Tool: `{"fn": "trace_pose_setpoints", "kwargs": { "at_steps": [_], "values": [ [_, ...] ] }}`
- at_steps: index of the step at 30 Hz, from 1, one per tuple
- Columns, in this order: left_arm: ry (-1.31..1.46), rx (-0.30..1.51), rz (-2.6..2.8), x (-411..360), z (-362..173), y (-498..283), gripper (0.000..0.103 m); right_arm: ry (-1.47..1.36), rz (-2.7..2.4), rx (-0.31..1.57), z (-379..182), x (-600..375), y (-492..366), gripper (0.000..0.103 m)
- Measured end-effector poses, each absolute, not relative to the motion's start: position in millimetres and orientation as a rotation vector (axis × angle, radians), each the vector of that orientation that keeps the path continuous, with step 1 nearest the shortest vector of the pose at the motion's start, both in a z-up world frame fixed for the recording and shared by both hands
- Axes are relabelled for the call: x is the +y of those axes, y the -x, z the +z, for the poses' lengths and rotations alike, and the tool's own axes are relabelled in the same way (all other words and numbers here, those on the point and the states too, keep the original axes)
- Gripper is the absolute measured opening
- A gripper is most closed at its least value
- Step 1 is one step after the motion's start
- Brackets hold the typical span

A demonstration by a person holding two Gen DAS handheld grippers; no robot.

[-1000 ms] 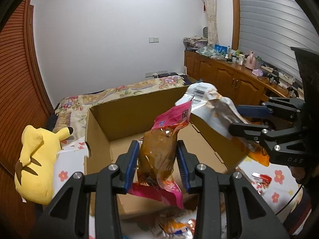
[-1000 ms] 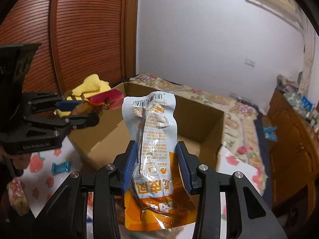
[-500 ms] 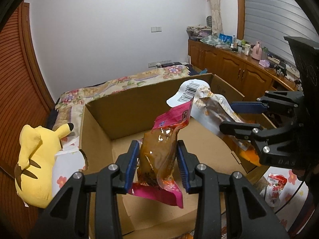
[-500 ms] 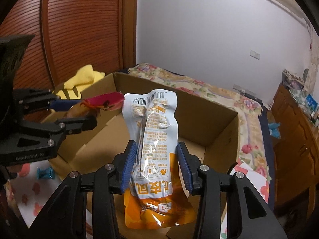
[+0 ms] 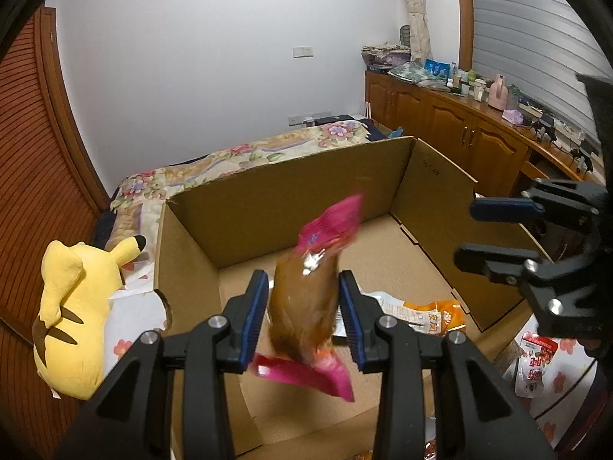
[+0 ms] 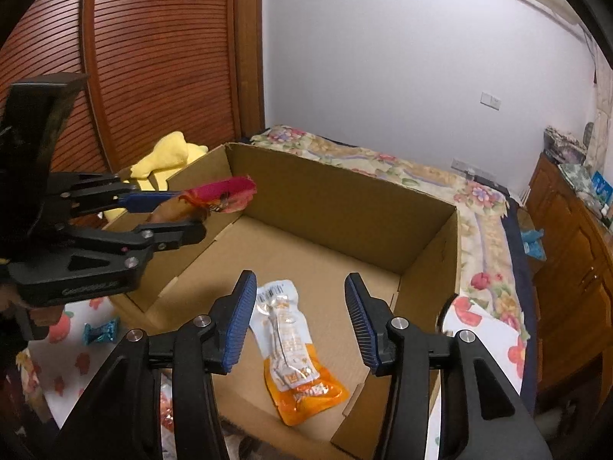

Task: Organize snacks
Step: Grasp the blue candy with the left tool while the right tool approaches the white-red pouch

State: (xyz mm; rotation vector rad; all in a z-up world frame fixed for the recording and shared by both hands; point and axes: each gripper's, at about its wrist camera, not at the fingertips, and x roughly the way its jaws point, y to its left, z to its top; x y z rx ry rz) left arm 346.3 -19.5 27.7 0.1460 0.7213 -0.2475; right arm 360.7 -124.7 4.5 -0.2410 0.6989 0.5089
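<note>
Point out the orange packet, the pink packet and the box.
orange packet (image 6: 295, 349), right wrist view, the middle of the pouch on the box floor.
pink packet (image 5: 302, 303), left wrist view, its brown middle between the left tool's pads.
box (image 6: 345, 195), right wrist view, the far wall's inner face.

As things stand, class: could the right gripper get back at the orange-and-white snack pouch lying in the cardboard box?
Probably yes. The right gripper, jaws opening and empty, hangs directly above the orange-and-white snack pouch on the cardboard box floor; nothing lies between.

We are in a home bedroom: a floral-covered bed (image 5: 237, 161), wooden cabinets (image 5: 452, 122) at two o'clock, a plush toy (image 5: 72, 306).
</note>
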Motion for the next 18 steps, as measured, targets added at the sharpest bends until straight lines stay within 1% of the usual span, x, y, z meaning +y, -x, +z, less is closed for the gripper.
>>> {"fn": "trace_pose_setpoints", "kwargs": {
  "at_steps": [2,7,9,14,18],
  "values": [
    [-0.132,0.719,-0.246,-19,30,-346,0.040,0.239,0.510,0.698,5,-128,-355,0.050],
    [-0.125,0.712,-0.251,-18,36,-334,0.040,0.227,0.493,0.696,8,-137,-341,0.053],
    [-0.115,0.698,-0.265,-15,42,-320,0.041,0.210,0.491,0.691,11,-143,-331,0.060],
    [-0.108,0.667,-0.275,-6,53,-287,0.044,0.189,0.466,0.671,16,-158,-299,0.062],
    [-0.117,0.647,-0.282,3,58,-255,0.044,0.178,0.438,0.667,12,-173,-270,0.063]
  ]
}}
